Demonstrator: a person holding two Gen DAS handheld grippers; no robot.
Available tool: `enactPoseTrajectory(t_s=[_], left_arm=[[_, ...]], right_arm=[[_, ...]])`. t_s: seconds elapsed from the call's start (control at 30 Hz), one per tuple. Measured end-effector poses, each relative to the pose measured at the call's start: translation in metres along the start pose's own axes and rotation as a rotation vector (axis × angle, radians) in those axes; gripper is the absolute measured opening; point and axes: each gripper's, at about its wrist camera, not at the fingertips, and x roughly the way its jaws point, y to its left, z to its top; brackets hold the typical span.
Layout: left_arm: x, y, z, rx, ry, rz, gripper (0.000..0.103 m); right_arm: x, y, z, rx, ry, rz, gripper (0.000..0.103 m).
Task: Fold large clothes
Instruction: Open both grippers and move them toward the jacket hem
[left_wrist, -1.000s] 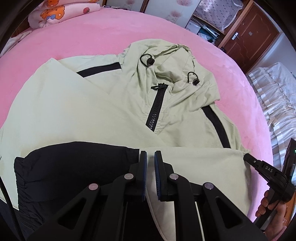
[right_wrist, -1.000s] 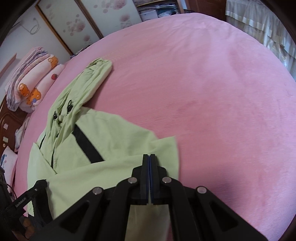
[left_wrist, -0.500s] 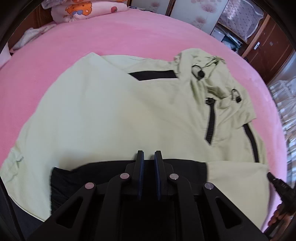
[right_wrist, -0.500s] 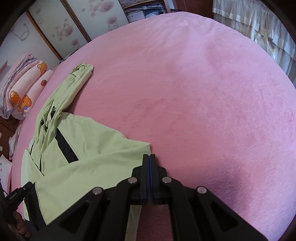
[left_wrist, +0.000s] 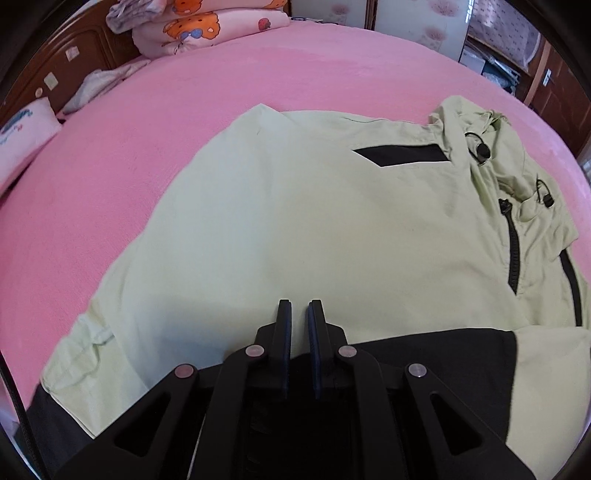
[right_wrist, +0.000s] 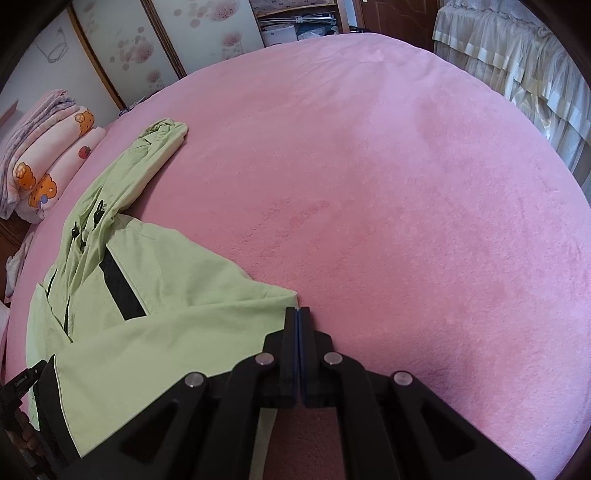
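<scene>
Jacket (left_wrist: 314, 221) lies spread on the pink fleecy bed (left_wrist: 184, 110): pale green thin woven fabric, black hem band, black shoulder stripes, black zip (left_wrist: 513, 254) at the neck, crumpled hood w/ cord toggles. My left tongs (left_wrist: 299, 314) sit over the black band, pads slightly apart, w/ a narrow gap; can't tell if cloth is in it. Right tongs (right_wrist: 299, 314) pressed together, pinching a green jacket corner. No legible writing on the jacket. Folded cartoon-print quilts (left_wrist: 207, 26) at the bed's far edge.
</scene>
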Motion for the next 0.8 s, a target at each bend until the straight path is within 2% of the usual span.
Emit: enactPoseTrajectory(t_s=[0.1,0.23,0.4,0.53,0.6,0.67,0.73,0.8], left_arm=[[0.0,-0.002,0.008,0.023,0.007,0.008,0.008],[-0.003,0.0,0.016,0.036,0.011,0.012,0.008],[-0.024,0.006,0.023,0.045,0.026,-0.087,0.009],[-0.04,0.006,0.026,0.111,0.071,-0.153,0.013],[-0.051,0.008,0.03,0.162,0.096,-0.175,0.022],[-0.065,0.009,0.036,0.209,0.112,-0.204,0.024],[-0.08,0.011,0.04,0.258,0.123,-0.227,0.03],[-0.093,0.014,0.045,0.303,0.161,-0.258,0.058]], right_arm=[[-0.009,-0.002,0.0,0.018,-0.004,-0.006,0.0],[-0.035,0.002,-0.001,0.037,-0.05,0.029,0.0],[-0.056,0.019,-0.011,0.036,-0.06,0.07,0.0],[-0.066,0.04,-0.029,0.061,-0.01,0.095,0.001],[-0.073,0.052,-0.038,0.075,0.014,0.088,0.001],[-0.082,0.063,-0.048,0.108,0.038,0.079,0.001],[-0.092,0.074,-0.058,0.142,0.061,0.075,0.001],[-0.105,0.087,-0.066,0.167,0.075,0.064,0.001]])
